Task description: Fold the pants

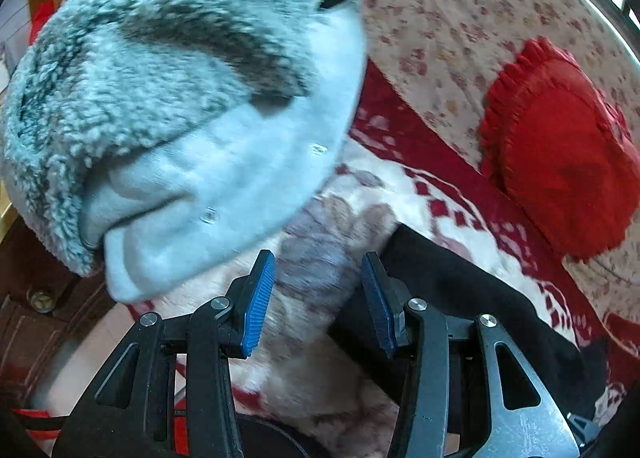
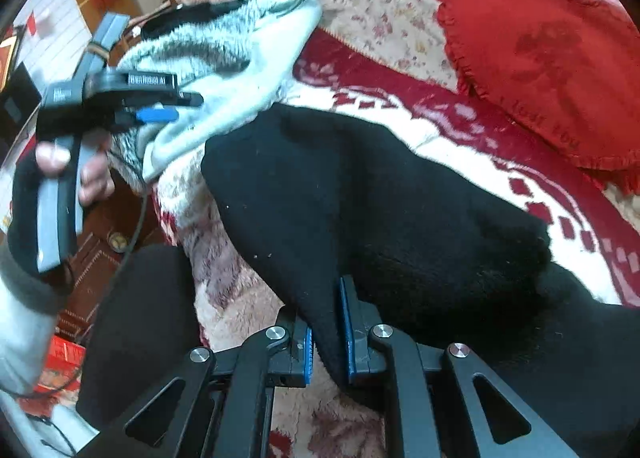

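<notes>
A red and cream patterned blanket (image 2: pixel 460 130) covers the bed. Black pants (image 2: pixel 380 210) lie across it near its front edge. A pale fleece-lined garment (image 1: pixel 168 98) sits at the left edge, a red cushion (image 2: pixel 540 50) toward the back. The right tool (image 2: pixel 328 334) pinches a pants fold; the left tool (image 1: pixel 318 294) gapes wide, holding nothing.

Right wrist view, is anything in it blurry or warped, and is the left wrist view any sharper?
Right wrist view: the left gripper is smeared by motion blur, while the black pants in the right gripper look sharper. Left wrist view: the fleecy grey garment is soft along its edge. Both views bend at the edges, with dark fisheye corners.
</notes>
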